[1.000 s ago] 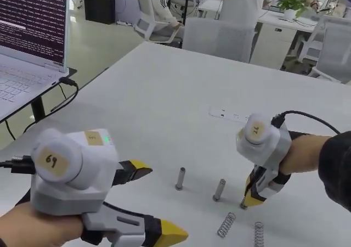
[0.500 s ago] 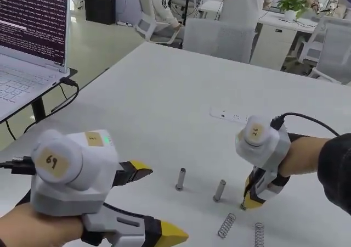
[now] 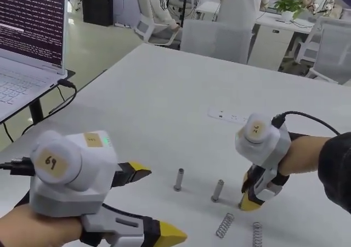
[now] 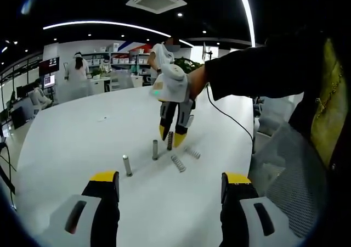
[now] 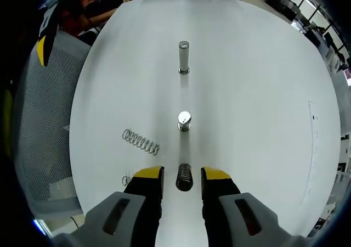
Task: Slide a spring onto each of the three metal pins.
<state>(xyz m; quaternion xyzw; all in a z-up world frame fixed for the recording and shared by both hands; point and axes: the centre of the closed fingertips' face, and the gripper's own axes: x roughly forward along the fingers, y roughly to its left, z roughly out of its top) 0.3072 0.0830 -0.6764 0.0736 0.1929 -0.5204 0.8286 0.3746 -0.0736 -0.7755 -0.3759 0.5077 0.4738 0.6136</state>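
Two bare metal pins [image 3: 179, 179] [image 3: 218, 190] stand upright on the white table [image 3: 164, 104]. A third pin carries a dark spring [image 5: 184, 177], which stands between the jaws of my right gripper [image 5: 182, 177]. The jaws point straight down and are narrowly apart, with a small gap on each side of the spring. In the head view the right gripper [image 3: 249, 203] hides that pin. Two loose springs [image 3: 225, 225] [image 3: 256, 233] lie flat in front of the pins. My left gripper [image 3: 156, 202] hovers open and holds nothing, near the table's front left.
An open laptop [image 3: 27, 44] sits on a stand to the left, its cable hanging near the table edge. A white power strip [image 3: 227, 116] lies behind the pins. Office chairs and people are beyond the far edge.
My right gripper has sunk a little lower over the rightmost pin. The left gripper has stayed where it was.
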